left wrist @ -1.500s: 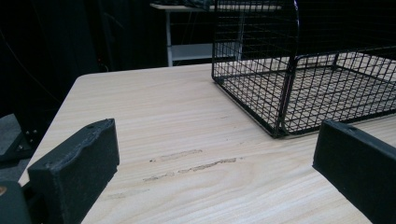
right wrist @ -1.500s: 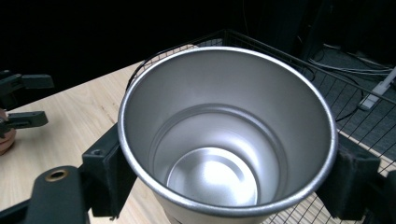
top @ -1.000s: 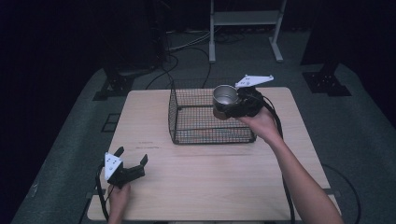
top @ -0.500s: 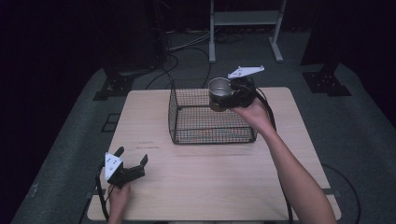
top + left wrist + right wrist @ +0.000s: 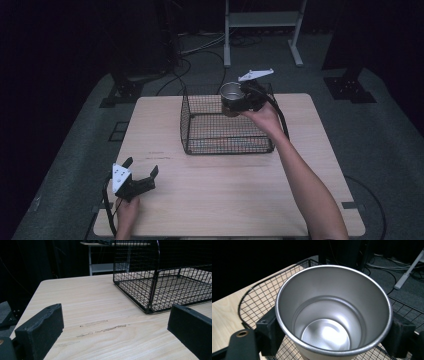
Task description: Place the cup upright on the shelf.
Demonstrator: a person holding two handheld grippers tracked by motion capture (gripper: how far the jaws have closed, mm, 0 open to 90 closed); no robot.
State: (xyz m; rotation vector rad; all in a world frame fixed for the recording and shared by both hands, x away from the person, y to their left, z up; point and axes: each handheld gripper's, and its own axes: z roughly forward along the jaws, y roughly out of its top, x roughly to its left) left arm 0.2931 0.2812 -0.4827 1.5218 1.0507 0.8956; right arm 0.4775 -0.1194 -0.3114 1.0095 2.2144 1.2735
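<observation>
Steel cup (image 5: 231, 93) sat clamped between the 2 jaws of my right gripper (image 5: 239, 98), held upright above the far right corner of the wire basket (image 5: 200, 125). My left gripper (image 5: 138, 175) rested at the table's (image 5: 225, 195) near left edge, jaws wide and holding nothing.

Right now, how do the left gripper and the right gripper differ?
The left gripper rests low at the table's near left corner with its jaws open and empty; the right gripper is raised over the wire basket, its jaws shut on a steel cup. Both are black, hand-held and carry a grey plate.
</observation>
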